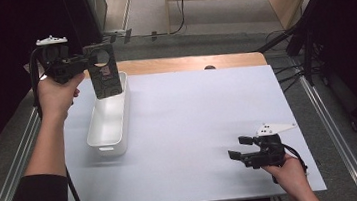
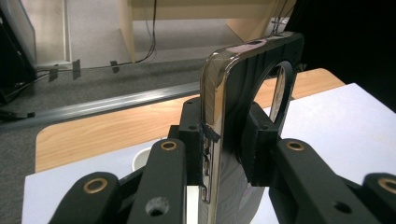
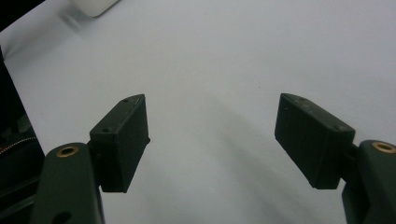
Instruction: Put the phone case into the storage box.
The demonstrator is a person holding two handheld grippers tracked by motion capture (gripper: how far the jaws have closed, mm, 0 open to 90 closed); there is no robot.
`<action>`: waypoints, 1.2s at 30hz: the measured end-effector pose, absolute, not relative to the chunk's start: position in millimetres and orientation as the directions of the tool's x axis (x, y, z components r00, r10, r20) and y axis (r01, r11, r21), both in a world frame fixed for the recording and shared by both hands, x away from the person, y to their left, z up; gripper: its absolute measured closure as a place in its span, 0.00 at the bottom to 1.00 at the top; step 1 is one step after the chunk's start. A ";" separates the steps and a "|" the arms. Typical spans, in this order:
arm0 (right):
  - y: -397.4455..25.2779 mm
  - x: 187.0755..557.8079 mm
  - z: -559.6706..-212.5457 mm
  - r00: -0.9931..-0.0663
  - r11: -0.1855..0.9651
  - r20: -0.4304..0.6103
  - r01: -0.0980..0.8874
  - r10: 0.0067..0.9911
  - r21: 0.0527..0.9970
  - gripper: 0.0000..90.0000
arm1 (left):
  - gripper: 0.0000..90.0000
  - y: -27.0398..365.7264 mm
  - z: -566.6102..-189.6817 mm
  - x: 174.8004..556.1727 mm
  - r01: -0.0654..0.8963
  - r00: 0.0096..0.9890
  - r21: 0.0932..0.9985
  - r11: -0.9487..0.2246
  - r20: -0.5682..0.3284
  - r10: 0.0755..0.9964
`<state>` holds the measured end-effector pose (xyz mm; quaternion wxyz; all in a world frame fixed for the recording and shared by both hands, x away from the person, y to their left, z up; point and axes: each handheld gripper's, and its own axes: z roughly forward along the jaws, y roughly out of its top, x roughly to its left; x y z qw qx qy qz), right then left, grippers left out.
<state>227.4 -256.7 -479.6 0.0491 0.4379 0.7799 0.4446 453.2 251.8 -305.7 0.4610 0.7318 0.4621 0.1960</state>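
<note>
Gripping a dark phone case [image 1: 103, 70] near its upper end, the left gripper [image 1: 82, 65] holds it in the air over the far end of the white tub [image 1: 101, 139], with the case hanging down toward the tub's opening. In the left gripper view the two black jaws are clenched on the case [image 2: 229, 121], one on each flat face, just below the big round camera hole. The case looks light and thin, a hard shell with a glossy edge, so it is likely to be a bit slippery and may twist or swing if pinched at one corner. A hold across the flat faces close to the edge, as here, seems the sound place; the ring around the hole looks like the weakest part and best left alone. Because it weighs little, letting it go low over the tub should keep it from bouncing out. The right gripper [image 1: 240, 147] rests low over the white table [image 1: 192, 109], well apart from the case and tub, its jaws spread wide with nothing between them.
</note>
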 end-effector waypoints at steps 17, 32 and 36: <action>-255.7 227.2 -479.3 -0.612 0.219 0.319 0.642 0.724 0.735 0.28 | 0.81 251.5 -318.9 472.7 0.497 0.475 0.856 -0.144 -0.129 0.870; -254.7 227.3 -479.7 -0.616 0.221 0.322 0.642 0.719 0.734 0.28 | 0.81 250.4 -330.4 482.8 0.488 0.475 0.860 -0.150 -0.117 0.872; -254.8 227.2 -479.7 -0.616 0.221 0.322 0.642 0.719 0.734 0.28 | 0.81 250.6 -335.6 486.8 0.489 0.471 0.860 -0.149 -0.117 0.874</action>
